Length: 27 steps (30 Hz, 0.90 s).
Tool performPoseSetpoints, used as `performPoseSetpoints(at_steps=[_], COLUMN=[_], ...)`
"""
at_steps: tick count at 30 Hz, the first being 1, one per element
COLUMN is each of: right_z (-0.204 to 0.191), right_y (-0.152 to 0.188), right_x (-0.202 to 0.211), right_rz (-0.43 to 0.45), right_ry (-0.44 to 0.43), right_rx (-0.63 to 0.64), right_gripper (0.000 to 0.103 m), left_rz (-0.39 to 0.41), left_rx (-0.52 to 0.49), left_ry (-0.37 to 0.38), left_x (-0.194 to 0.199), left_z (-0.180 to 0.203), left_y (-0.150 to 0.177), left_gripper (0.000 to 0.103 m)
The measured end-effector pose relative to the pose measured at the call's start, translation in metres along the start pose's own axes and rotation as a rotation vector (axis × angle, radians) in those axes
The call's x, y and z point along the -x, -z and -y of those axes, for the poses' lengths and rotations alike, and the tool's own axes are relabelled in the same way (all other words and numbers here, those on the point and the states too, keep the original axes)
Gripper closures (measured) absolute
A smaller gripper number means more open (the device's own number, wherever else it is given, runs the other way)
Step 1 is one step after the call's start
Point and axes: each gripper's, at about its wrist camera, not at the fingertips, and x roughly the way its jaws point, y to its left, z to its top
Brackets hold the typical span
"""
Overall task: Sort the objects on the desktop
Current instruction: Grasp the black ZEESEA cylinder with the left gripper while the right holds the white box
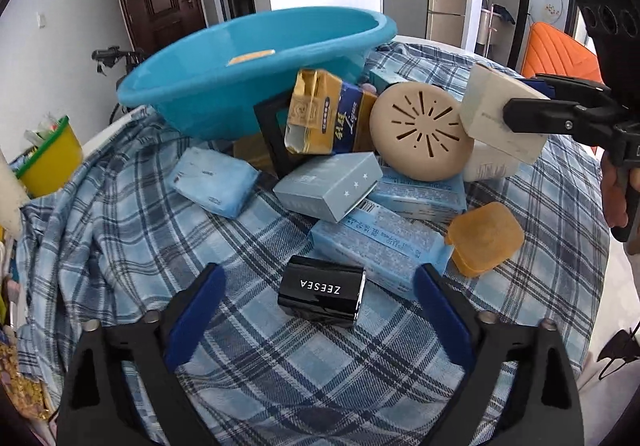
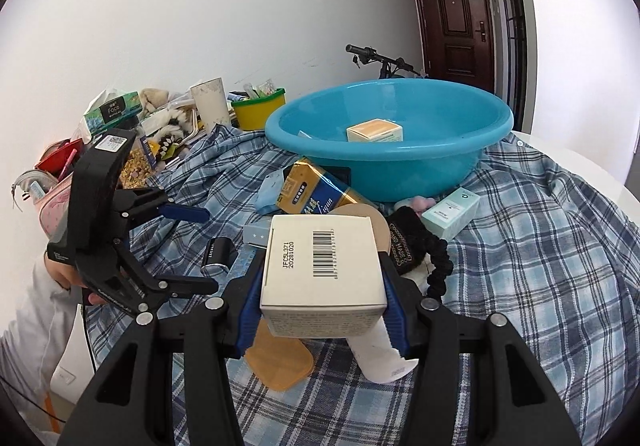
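Left-wrist view first: my left tool [image 1: 320, 286] hangs released, its blue pads either side of the black ZEESEA box [image 1: 322, 296] on the plaid-covered desk [image 1: 132, 246]. Right-wrist view: my right tool [image 2: 322, 288] grasps the white barcoded box [image 2: 322, 266], near the blue basin [image 2: 392, 141].

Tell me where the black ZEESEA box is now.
In the left wrist view, the black ZEESEA box lies on the plaid cloth between the open left hand-held gripper fingers.

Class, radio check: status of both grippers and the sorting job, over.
Right gripper shut on white box, lifted. Left gripper open around black ZEESEA case. Blue basin ahead, one box inside. Clutter pile between.
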Motion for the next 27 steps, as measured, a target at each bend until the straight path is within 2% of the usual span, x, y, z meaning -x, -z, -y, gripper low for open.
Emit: performPoseSetpoints(at_steps=[6, 7, 8, 10, 27], right_z=[0.001, 0.001, 0.001, 0.002, 0.004], right_y=[0.001, 0.001, 0.001, 0.002, 0.004], right_x=[0.002, 0.002, 0.002, 0.003, 0.008], right_rz=[0.003, 0.004, 0.005, 0.006, 0.011], right_ry=[-0.001, -0.001, 0.000, 0.001, 0.013], right_rx=[-0.006, -0.008, -0.008, -0.012, -0.019], right_gripper=[0.053, 0.053, 0.053, 0.053, 0.053], left_rz=[-0.016, -0.021, -0.022, -0.031, -0.071], left_rx=[0.014, 0.011, 0.012, 0.009, 0.023], left_ry=[0.039, 0.049, 0.060, 0.071, 0.038], left_x=[-0.008, -0.008, -0.008, -0.010, -0.014], left_z=[-0.004, -0.003, -0.003, -0.003, -0.006], left_y=[0.000, 0.000, 0.000, 0.001, 0.013], left_gripper=[0.026, 0.032, 0.045, 0.054, 0.056])
